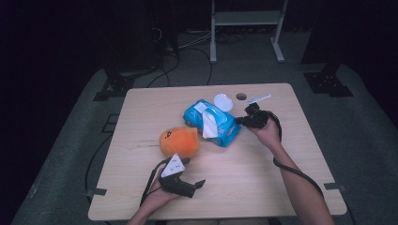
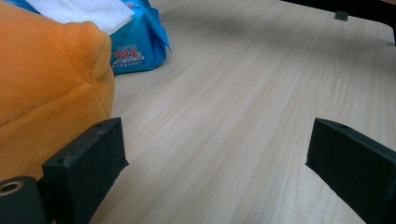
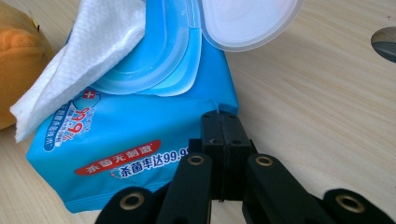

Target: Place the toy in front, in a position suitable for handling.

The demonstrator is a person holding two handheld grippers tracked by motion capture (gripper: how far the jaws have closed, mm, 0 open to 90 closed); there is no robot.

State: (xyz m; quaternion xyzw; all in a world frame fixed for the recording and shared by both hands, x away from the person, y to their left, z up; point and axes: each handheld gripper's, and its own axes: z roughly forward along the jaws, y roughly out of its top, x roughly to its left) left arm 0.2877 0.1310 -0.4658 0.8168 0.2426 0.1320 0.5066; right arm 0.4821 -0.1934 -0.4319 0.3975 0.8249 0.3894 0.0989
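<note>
Two grippers work over a pale wooden table (image 1: 263, 183). Nearest the person, at about six o'clock on the tabletop in the high view, the left gripper (image 1: 199, 183) sits in the left hand (image 1: 157, 194) with its jaws spread wide and nothing between them; in the left gripper view its jaws stand far apart over bare wood, the left one close against the orange plush toy (image 2: 46, 88).

One step farther in, near the table's centre and a touch toward nine o'clock, the orange plush toy (image 1: 179, 140) rests on the wood, just beside the blue wet-wipe pack (image 1: 212, 123).

That pack lies just past centre, toward twelve o'clock, with its round clear lid (image 1: 223, 101) flipped open at the far end and a white wipe (image 1: 208, 123) pulled up and draped over its top. At about two o'clock from centre, the right gripper (image 1: 240, 121), held in the right hand (image 1: 267, 133), meets the pack's right-hand end. In the right gripper view its jaws are pressed together, and the sealed corner edge of the blue wet-wipe pack (image 3: 140, 140) seems to be pinched between their tips, though the contact itself is hard to make out.

Beyond the pack, near the far edge at one o'clock, a round cable hole (image 1: 241, 96) opens in the tabletop.
</note>
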